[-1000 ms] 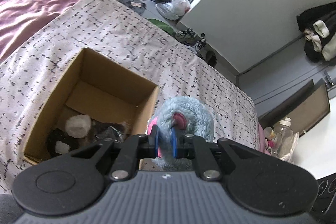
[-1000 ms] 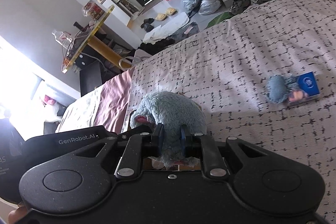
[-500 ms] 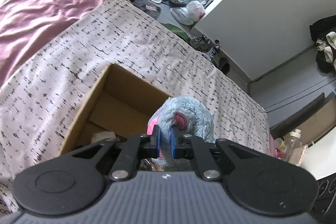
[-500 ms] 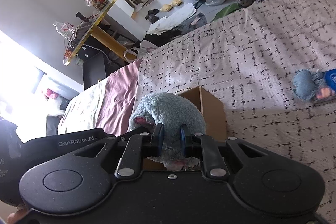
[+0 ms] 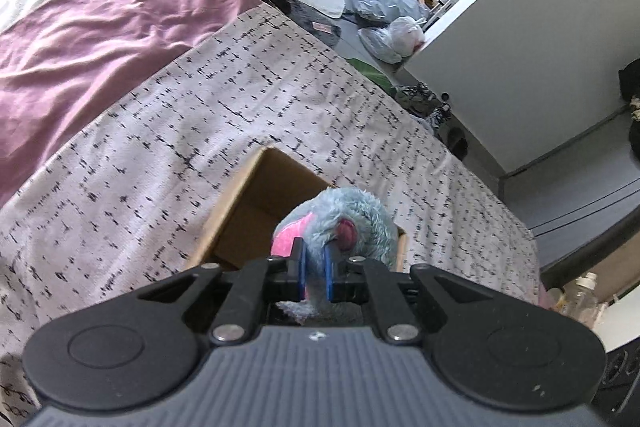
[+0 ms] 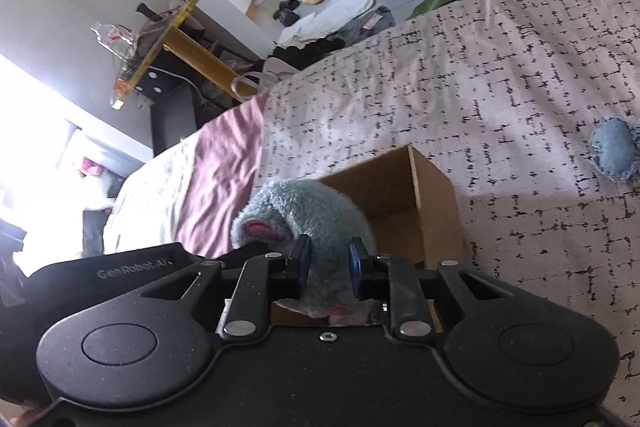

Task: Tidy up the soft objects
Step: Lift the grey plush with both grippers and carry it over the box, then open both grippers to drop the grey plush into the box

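A fluffy blue-grey plush toy (image 5: 360, 215) with pink ears is held by both grippers over an open cardboard box (image 5: 256, 203) on the bed. My left gripper (image 5: 314, 273) is shut on the plush near a pink ear. My right gripper (image 6: 328, 267) is shut on the plush's body (image 6: 316, 215), just in front of the box (image 6: 420, 203). The left gripper's black body (image 6: 132, 267) shows at the left of the right wrist view. The box's contents are hidden behind the plush and grippers.
A small blue denim soft toy (image 6: 614, 153) lies on the patterned bedspread (image 6: 480, 67) to the right of the box. A pink sheet (image 5: 92, 27) covers the bed's far left. Bags, slippers and shoes (image 5: 384, 19) lie on the floor beyond the bed.
Both grippers have moved with the plush toward and over the box. The box now sits closer and lower in both views, and its contents have dropped out of sight.
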Motion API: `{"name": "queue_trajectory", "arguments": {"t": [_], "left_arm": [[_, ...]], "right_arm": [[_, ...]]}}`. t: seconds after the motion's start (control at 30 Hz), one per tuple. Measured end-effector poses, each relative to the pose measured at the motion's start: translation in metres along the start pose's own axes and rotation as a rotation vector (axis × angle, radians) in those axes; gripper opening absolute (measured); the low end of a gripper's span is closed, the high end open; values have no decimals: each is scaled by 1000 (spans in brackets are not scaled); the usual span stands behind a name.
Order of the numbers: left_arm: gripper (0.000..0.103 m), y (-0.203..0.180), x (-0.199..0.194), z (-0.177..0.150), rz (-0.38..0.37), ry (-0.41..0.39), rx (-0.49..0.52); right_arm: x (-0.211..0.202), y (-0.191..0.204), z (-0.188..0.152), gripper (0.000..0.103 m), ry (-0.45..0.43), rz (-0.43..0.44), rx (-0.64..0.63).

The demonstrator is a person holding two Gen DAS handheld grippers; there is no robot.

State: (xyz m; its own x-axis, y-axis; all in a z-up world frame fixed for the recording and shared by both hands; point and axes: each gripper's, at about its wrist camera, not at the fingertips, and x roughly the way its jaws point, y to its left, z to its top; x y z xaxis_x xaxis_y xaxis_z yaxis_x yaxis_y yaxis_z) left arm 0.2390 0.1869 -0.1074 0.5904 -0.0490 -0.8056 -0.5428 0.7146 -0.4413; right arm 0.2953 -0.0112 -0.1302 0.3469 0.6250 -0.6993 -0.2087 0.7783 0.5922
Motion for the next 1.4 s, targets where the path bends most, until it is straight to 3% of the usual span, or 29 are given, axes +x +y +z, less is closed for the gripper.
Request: {"name": "queue_trajectory", "arguments": {"t": [0.17,0.27,0.33,0.6,0.73,0.87,1.07,1.17,1.4], "left_arm": [[12,4,8,-1,157,3,38],[20,6,9,-3,142,27,22],[32,2,7,-7,160,28,37],[60,-15,-6,-21,185,-17,90],[75,-19,-12,-29,205,-50,98],[79,-27,-18,-38,200,-79,125],[82,-46,-20,-54,233,-84,194],[83,-54,-21,-62,226,-84,229],[95,-72,-20,-77,238,-56,283]], "right_arm": [[-5,-9,-6,24,27,-56,-8],[-14,-14,-11,34,32,-80,-29],[-19,-18,-13,38,26,-94,-31],[-38,-26,-16,57,-3,-122,-55],[-48,-33,-18,74,-26,-143,-59],[-60,-41,-21,92,-51,-184,-85],[-78,-60,-26,103,-92,-231,-81],[-84,-71,-29,103,-91,-231,-68],[-96,-93,-37,103,-109,-248,-65]]}}
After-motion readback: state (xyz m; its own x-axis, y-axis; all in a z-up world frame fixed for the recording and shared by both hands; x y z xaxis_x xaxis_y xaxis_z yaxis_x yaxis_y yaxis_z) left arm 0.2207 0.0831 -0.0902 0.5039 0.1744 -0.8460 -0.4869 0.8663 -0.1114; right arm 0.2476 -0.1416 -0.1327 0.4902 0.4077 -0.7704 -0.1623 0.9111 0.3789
